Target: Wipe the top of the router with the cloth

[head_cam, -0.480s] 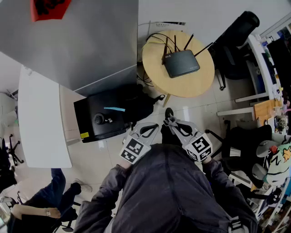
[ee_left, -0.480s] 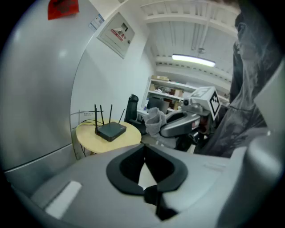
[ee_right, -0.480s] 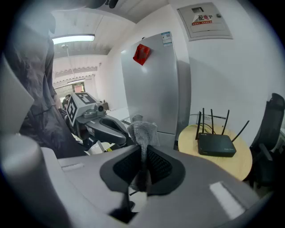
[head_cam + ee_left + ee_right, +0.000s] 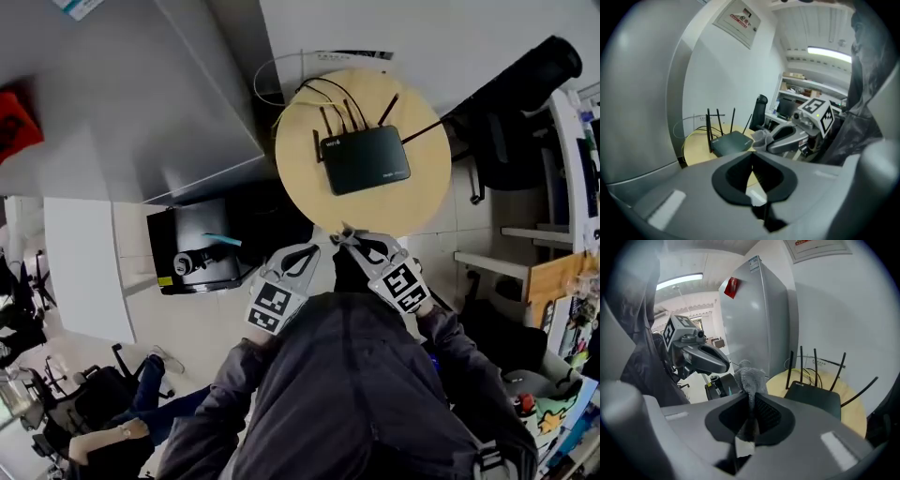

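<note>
Cloth (image 4: 750, 377) half-buried in right tongs (image 4: 751, 405)

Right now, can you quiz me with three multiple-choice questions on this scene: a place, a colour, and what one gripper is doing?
1. The router sits: A on the floor; B on the round table; C on a chair.
2. The cloth is: A red; B yellow; C grey.
3. The right gripper is: A shut on the cloth; B open, empty; C shut on an antenna.
Answers: 1 B, it lies on that pale table; 2 C, the fabric looks grey; 3 A, its jaws pinch the cloth.
</note>
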### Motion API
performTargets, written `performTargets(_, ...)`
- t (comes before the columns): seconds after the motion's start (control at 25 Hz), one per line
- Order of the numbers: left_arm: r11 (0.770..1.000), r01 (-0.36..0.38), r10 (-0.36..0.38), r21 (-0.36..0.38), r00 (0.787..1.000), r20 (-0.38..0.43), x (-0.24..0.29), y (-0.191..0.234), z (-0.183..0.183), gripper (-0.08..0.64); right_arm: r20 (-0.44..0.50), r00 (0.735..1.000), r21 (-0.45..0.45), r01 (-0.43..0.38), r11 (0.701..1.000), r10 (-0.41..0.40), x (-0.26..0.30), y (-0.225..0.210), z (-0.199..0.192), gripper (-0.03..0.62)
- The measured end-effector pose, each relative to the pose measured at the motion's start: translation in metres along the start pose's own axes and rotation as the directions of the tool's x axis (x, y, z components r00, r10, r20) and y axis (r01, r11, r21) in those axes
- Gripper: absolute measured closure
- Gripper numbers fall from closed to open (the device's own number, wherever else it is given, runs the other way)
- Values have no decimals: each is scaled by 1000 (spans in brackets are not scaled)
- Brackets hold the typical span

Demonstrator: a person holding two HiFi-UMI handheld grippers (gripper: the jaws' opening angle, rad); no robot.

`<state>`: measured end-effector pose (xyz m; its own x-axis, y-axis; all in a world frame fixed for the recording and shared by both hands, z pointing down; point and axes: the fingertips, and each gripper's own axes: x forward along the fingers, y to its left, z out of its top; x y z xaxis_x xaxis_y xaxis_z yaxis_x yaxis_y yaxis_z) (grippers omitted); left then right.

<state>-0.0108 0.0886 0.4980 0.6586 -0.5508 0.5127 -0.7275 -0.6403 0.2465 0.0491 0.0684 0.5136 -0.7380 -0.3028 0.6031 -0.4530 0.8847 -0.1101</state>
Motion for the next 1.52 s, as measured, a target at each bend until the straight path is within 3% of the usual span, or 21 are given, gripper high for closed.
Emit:
performTargets(0.16,999,-36,35,-25,999,-34,48,-4,28,560,-32,998,34,-48,998,49,7,-58,-17,563)
performTargets(0.28,998,-52,50,-38,998,-49,70,-8,42,560,-44,997,161,-50,986,58,24,-96,-32,563)
performTargets(0.36,996,-65,61,-54,996,-64,74,-12,43,560,-47,997,290,-46,956,63,40,-112,-39,563)
performTargets(0.44,995,-79,74,-68,995,-71,75,-13,43,560,-34,996,422,-56,905,78,60,-120,-41,563)
performTargets(0.56,992,-94,88,-83,993,-74,70,-10,37,560,-16,995,594,-66,802,94,95,-112,-40,563)
performTargets(0.68,992,-93,85,-90,993,-85,61,-6,29,560,-50,998,741,12,672,38,126,-101,-51,563)
performTargets(0.84,995,-72,67,-64,994,-81,47,2,28,560,-137,986,852,167,496,-97,156,-107,-65,563)
performTargets(0.96,998,-55,52,-41,995,-83,32,9,21,560,-158,975,920,202,334,-154,173,-109,-66,563)
performTargets(1.0,998,-50,47,-35,995,-83,26,12,18,560,-164,971,932,210,296,-173,178,-111,-65,563)
performTargets(1.16,999,-47,45,-21,996,-78,5,25,14,560,-187,956,950,235,205,-227,198,-118,-61,563)
performTargets(1.4,998,-61,60,-6,994,-90,-24,42,2,560,-208,920,977,212,-24,-332,218,-139,-61,563)
performTargets(1.52,998,-68,68,-5,993,-92,-35,48,-3,560,-229,896,973,212,-88,-381,219,-147,-64,563)
